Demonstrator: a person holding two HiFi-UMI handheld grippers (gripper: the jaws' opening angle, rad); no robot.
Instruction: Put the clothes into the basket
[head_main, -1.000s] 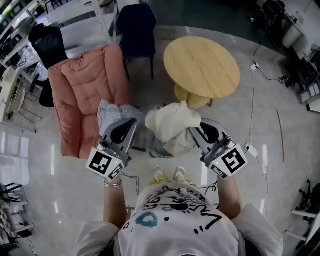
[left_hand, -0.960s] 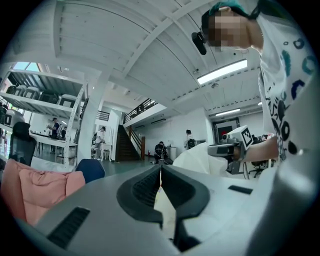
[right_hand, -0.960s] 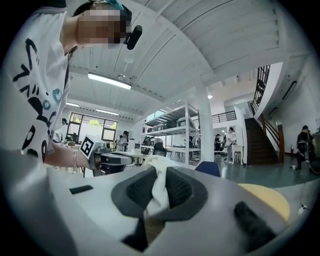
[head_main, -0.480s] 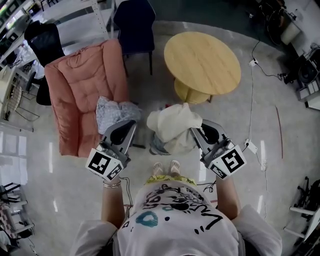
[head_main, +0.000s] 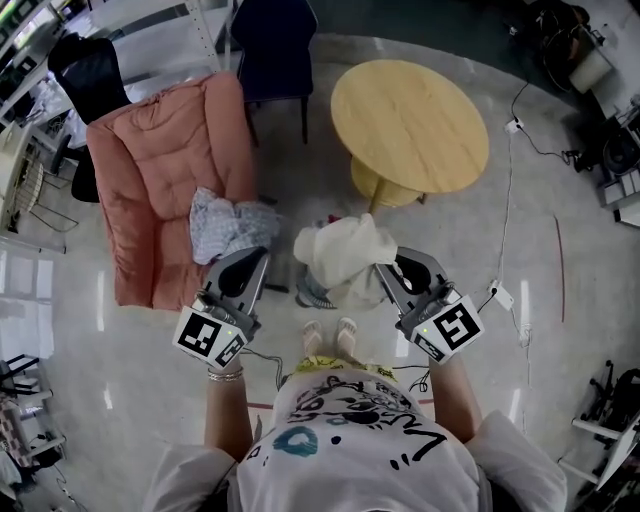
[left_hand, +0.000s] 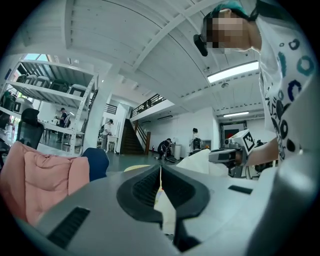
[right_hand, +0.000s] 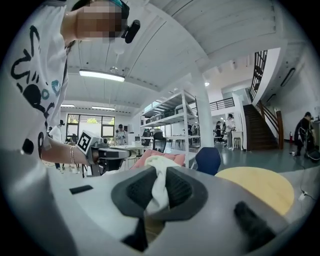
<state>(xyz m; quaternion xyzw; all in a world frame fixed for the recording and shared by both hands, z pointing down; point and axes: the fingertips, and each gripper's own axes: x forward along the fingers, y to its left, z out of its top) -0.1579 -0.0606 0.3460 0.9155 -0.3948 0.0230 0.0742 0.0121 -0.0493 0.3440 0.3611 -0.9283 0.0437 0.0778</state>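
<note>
As the left tongs (head_main: 254, 263) are resting pressed together and empty, the right tongs (head_main: 386, 270) are clamping a cream garment (head_main: 340, 252).
The garment is hanging above the floor (head_main: 520, 400) between both tongs, near the round table (head_main: 410, 125); a patterned cloth (head_main: 225, 215) is lying at the pink armchair's (head_main: 150, 170) front edge.

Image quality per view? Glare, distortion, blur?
Head view: strong fisheye, glare streaks on floor, cloth sharp. Left gripper view: dark vignette, ceiling light blown out. Right gripper view: same vignette, near jaws soft, background sharp.
</note>
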